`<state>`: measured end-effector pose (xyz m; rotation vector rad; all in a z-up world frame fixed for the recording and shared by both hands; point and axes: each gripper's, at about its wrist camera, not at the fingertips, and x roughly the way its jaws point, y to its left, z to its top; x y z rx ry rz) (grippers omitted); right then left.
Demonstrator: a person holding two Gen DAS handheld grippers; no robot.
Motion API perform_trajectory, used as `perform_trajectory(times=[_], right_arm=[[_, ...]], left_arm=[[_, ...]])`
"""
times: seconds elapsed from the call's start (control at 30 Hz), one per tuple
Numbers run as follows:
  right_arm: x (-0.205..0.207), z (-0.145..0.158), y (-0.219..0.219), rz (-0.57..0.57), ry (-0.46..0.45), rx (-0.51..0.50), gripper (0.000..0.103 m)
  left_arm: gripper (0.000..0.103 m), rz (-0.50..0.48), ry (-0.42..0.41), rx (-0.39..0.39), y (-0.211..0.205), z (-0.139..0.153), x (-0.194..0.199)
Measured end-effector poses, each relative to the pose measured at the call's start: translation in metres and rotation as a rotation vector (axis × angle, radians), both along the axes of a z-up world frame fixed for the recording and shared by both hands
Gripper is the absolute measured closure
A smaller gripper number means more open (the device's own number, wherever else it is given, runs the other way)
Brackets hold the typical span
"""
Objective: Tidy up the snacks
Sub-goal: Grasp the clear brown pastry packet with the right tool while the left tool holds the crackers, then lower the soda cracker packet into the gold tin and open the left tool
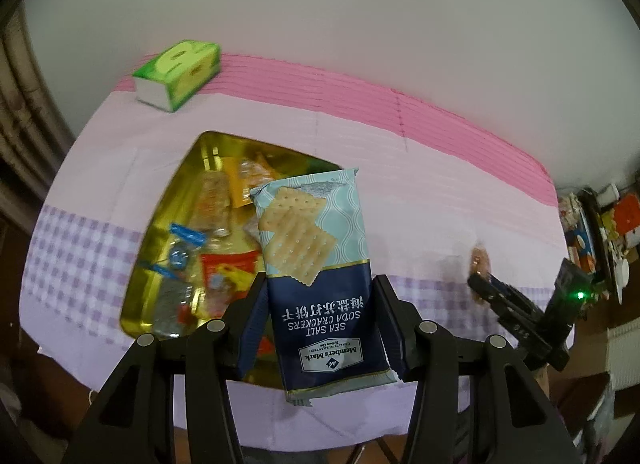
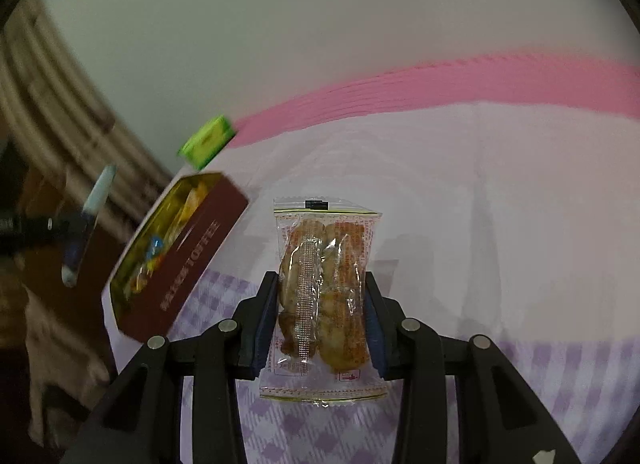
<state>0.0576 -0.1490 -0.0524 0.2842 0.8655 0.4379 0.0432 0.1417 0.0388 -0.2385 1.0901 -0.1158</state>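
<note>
On my left wrist view, starting at the far left, a green tissue pack sits on the bench near the pink stripes at the back edge of the cloth. Nearer to me lies the gold tin, open, with several small wrapped snacks inside. My left hand-held gripper is pinching the sea salt soda cracker packet by its dark blue lower half, both pads pressed against its sides. The packet stands up between the fingers, lifted above the tin's right portion, its pale top end pointing away from me. Further right I can see my right hand-held gripper low over the checked part of the cloth, with something brownish at its tip, blurred.

On my right wrist view, at the left edge the left hand-held gripper shows with the cracker packet seen edge-on. Beside it is the tin, its maroon side wall facing me, and the tissue pack behind it. In the middle, my right hand-held gripper is clamped on a clear rice cracker packet, pads tight on both long sides. That packet stands upright between the fingers, over the checked cloth, well apart from the tin.
</note>
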Motion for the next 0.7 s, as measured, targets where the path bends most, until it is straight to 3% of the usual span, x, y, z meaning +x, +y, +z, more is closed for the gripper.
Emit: perform_trajectory(times=[0.37, 0.7], right_arm=[[-0.001, -0.015, 0.007, -0.098, -0.012, -0.052, 0.067], [-0.008, -0.013, 0.004, -0.096, -0.023, -0.115, 0.066]], left_arm=[[0.052, 0.025, -0.021, 0.046, 0.029, -0.018, -0.006], [0.052, -0.042, -0.052, 0.128, 0.023, -0.047, 0.005]])
